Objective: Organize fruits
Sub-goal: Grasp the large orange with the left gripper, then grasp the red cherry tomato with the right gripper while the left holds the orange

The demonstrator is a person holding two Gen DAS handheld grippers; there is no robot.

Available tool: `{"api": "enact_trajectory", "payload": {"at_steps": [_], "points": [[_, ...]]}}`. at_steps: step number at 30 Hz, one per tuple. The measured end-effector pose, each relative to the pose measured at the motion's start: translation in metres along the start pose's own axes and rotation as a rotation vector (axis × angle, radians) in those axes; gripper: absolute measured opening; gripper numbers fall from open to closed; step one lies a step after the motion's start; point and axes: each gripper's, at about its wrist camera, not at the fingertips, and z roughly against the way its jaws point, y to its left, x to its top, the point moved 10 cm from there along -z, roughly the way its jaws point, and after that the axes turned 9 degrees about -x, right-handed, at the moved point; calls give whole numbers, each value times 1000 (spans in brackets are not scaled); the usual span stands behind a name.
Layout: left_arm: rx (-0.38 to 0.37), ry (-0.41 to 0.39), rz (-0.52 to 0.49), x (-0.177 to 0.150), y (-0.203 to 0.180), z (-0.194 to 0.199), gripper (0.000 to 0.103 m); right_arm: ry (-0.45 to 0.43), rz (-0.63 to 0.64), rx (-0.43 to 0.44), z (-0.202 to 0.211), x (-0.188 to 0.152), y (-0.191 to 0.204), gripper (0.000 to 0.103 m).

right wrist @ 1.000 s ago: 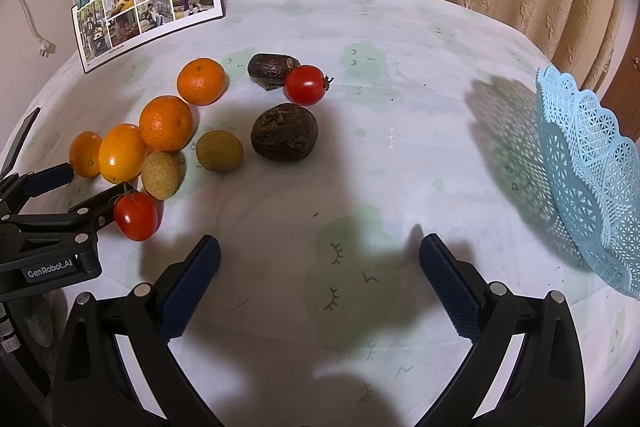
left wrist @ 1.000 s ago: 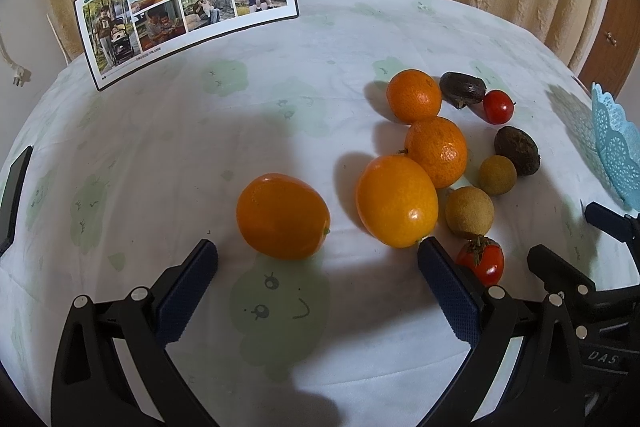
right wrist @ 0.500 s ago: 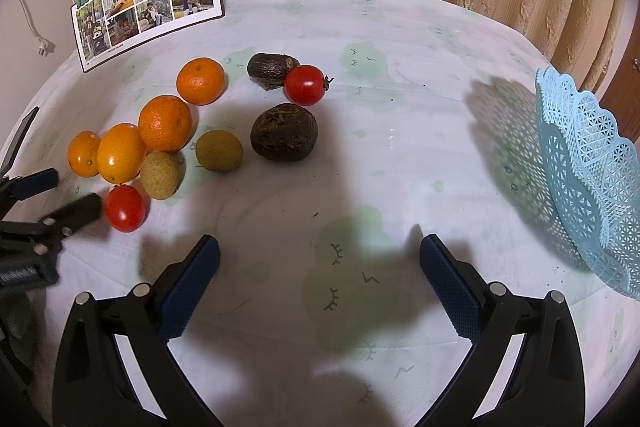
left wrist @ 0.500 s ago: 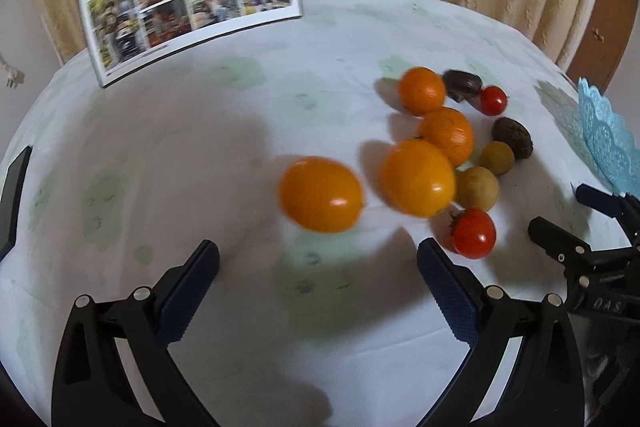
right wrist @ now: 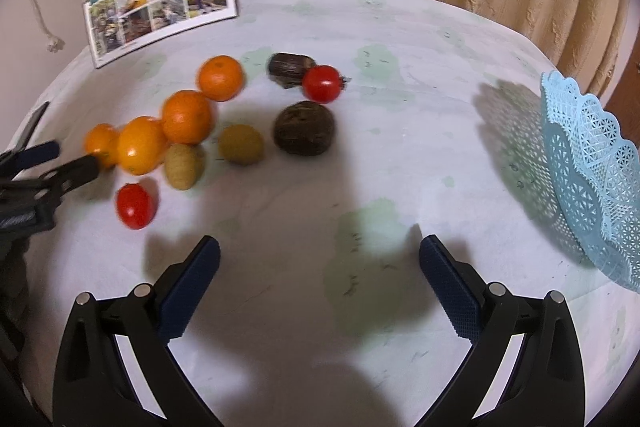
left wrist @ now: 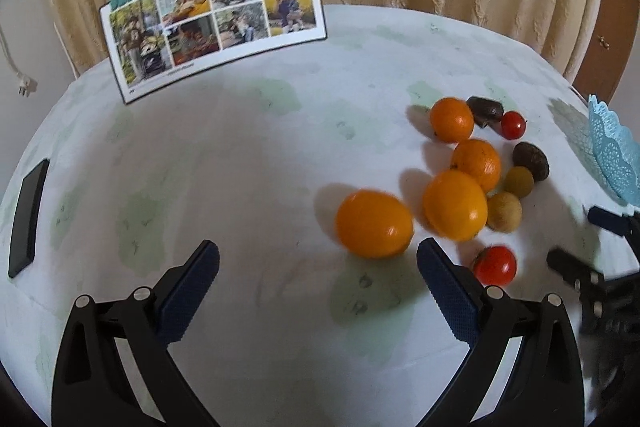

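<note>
While both of your claws hang wide open and empty over the table [right wrist: 400, 39], nothing has been gathered yet, so treat this as the approach. Start from the biggest pieces: the table fills both views, the basket [right wrist: 592, 179] sits tipped at its right edge, and the photo board [left wrist: 216, 27] stands at the far edge. The fruits lie bunched between middle and left of the table in the right view, well apart from the basket.

Your left claw [left wrist: 318, 283] is nearest the front orange [left wrist: 374, 223], which lies just ahead of its right finger rather than between the two. I would shift the claw right until the orange is centred, lower it, then close gently, since round fruit will likely roll and knock the next orange [left wrist: 455, 205]. Your right claw [right wrist: 320, 279] faces bare cloth; the near tomato [right wrist: 135, 206] looks its easiest pick.

Writing on the photo board is too small to read.
</note>
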Motion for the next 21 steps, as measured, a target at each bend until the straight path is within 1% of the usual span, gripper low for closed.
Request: {"api": "enact_trajectory", "payload": {"at_steps": [3, 5, 6, 8, 10, 11, 13, 16, 18, 20, 21], "points": [[0, -6, -21, 7, -4, -6, 98, -16, -5, 54, 8, -2, 11, 101], [-3, -4, -40, 9, -7, -11, 98, -25, -5, 74, 13, -2, 18, 101], [-5, -1, -48, 9, -8, -13, 96, -30, -4, 83, 15, -1, 22, 101], [-24, 10, -59, 7, -11, -19, 88, -41, -4, 111, 22, 0, 29, 101], [-47, 21, -51, 6, -11, -22, 77, -52, -1, 140, 28, 3, 37, 101], [-51, 19, -44, 7, -10, -22, 74, -58, 0, 155, 31, 4, 42, 101], [-74, 9, -32, 7, -10, -20, 61, -64, 11, 186, 35, 5, 53, 101], [-77, -8, -43, 8, -14, -16, 47, -75, 44, 205, 38, 7, 69, 101], [-76, -23, -47, 9, -15, -11, 43, -79, 62, 205, 38, 7, 77, 101], [-67, -41, -47, 11, -14, -6, 43, -78, 72, 208, 38, 8, 83, 101], [-62, -51, -45, 12, -12, -4, 43, -77, 73, 209, 37, 8, 86, 97]]}}
